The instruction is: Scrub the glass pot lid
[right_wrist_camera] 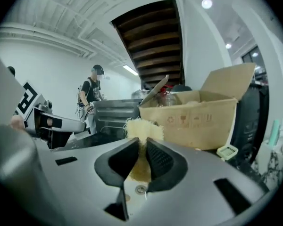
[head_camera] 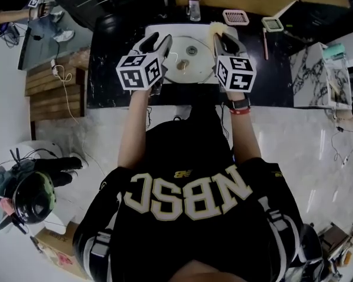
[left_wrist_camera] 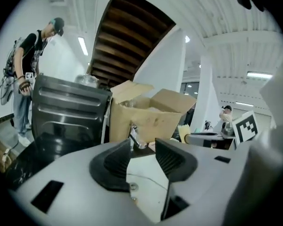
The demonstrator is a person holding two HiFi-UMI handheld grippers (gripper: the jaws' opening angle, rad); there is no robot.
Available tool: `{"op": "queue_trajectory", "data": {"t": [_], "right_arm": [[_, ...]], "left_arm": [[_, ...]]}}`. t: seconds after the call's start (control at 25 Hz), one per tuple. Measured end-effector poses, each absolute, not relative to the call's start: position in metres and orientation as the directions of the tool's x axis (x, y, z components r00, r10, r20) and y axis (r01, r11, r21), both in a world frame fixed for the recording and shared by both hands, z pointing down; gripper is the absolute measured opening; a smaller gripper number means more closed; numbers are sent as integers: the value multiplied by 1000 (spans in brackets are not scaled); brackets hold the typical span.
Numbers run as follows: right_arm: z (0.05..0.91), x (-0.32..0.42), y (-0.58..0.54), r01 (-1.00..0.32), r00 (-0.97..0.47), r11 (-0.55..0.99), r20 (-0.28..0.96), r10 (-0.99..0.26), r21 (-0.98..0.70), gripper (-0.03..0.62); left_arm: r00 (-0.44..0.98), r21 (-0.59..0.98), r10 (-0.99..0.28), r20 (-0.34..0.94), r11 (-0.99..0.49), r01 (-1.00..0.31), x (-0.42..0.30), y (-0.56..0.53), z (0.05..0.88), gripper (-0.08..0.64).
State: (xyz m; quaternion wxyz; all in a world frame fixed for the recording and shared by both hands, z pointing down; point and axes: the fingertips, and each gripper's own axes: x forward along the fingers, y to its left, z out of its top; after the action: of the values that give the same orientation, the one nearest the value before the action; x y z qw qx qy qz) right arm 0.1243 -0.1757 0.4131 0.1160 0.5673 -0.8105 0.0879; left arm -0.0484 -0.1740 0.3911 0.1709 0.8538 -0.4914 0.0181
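in the right gripper (right_wrist_camera: 142, 144) there's a pale yellow fibrous scrubber (right_wrist_camera: 140, 127). the jaws are clamped tight on it and its frayed end pokes out past the tips. the left gripper (left_wrist_camera: 142, 144), just off to the right one's left, has its jaws apart with nothing between them, only white sink showing through the gap.

from the head view, both grippers, left (head_camera: 157, 39) and right (head_camera: 226, 37), hang side by side over the white sink (head_camera: 175, 29), level with each other. the scrubber (head_camera: 216, 27) sticks out past the right one's tips. the glass pot lid (head_camera: 183, 66) lies down in the sink below and between the two grippers. neither is touching it, as far as i can tell.

just past the jaws is the chrome faucet (head_camera: 193, 8) at the sink's back edge. behind that sits an open cardboard box (right_wrist_camera: 198, 117), straight ahead of both grippers. to the left of the left gripper there's a dark metal appliance (left_wrist_camera: 66, 108) on the black countertop (head_camera: 109, 94). farther back on that side another person (left_wrist_camera: 34, 55) is standing.
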Motion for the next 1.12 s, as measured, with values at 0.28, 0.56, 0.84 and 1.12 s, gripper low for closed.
{"op": "queue_trajectory", "data": {"t": [0.28,0.56,0.84,1.12], "right_arm": [[379,130,-164,-952,-301,307,179,-937,8,75],[377,130,-161,-960,-272,279,158,-949,21,48],[381,131,-162,-964,-260,266,173,-950,10,49],[396,137,-158,-961,-276,267,195,-941,-72,49]], "left_arm": [[416,119,-909,10,-412,-903,-54,-169,337,81],[397,113,-918,-12,-396,-911,-54,-173,337,15],[427,118,-904,4,-423,-898,-49,-176,345,15],[477,117,-875,80,-467,-877,-39,-175,371,15]]}}
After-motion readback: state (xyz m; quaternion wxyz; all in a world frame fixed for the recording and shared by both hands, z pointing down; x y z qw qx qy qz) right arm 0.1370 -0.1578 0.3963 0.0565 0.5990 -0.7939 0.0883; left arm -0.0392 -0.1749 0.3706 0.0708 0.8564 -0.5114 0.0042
